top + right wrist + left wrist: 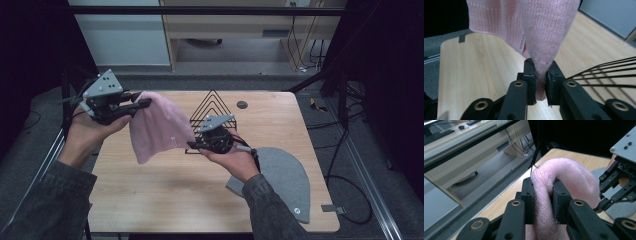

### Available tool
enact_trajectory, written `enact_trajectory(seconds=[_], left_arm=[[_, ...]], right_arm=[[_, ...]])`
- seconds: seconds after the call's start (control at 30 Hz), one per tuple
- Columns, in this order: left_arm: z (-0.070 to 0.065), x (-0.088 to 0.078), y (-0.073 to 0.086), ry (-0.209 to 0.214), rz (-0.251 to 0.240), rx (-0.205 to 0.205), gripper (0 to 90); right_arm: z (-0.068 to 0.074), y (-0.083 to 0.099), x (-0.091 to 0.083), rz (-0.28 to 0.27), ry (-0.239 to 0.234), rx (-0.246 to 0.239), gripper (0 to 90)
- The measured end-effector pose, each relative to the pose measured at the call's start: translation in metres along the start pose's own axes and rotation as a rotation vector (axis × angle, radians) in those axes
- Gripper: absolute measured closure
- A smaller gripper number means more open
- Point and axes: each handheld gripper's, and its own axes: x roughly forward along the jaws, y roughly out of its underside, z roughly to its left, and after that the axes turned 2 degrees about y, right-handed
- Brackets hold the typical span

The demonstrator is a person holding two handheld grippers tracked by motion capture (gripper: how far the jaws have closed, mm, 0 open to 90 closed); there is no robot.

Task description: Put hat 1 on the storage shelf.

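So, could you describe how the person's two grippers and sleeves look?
Both the left gripper and the right gripper are black, with linked bars and brass-coloured pivot rings leading to two flat black jaws. Each carries a grey three-cornered plate dotted with dark screws on top. A thin dark cable trails from each. The person wears dark grey sleeves of denim-like cloth.

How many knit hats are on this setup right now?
2: the pink hat hangs above the table, clamped by the left tool and right tool; the grey hat lies flat near the table's right edge.
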Motion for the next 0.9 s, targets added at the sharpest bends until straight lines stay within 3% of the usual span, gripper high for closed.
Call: enact_trajectory(seconds=[0.17,0.4,0.53,0.9], left_arm=[[0.012,0.013,-0.02,0.003,-0.039,-0.001,74.6],[0.026,0.033,-0.034,-0.008,-0.077,0.001,74.3],[0.027,0.044,-0.04,-0.012,-0.067,0.025,74.3],[0.026,0.059,-0.05,-0.015,-0.078,0.039,74.2]], right_arm=[[-0.019,-0.014,-0.018,-0.029,0.026,0.005,82.8],[-0.046,-0.025,-0.031,-0.053,0.078,0.01,82.9],[-0.056,-0.025,-0.032,-0.049,0.102,0.018,82.8],[-0.071,-0.023,-0.035,-0.051,0.148,0.028,82.7]])
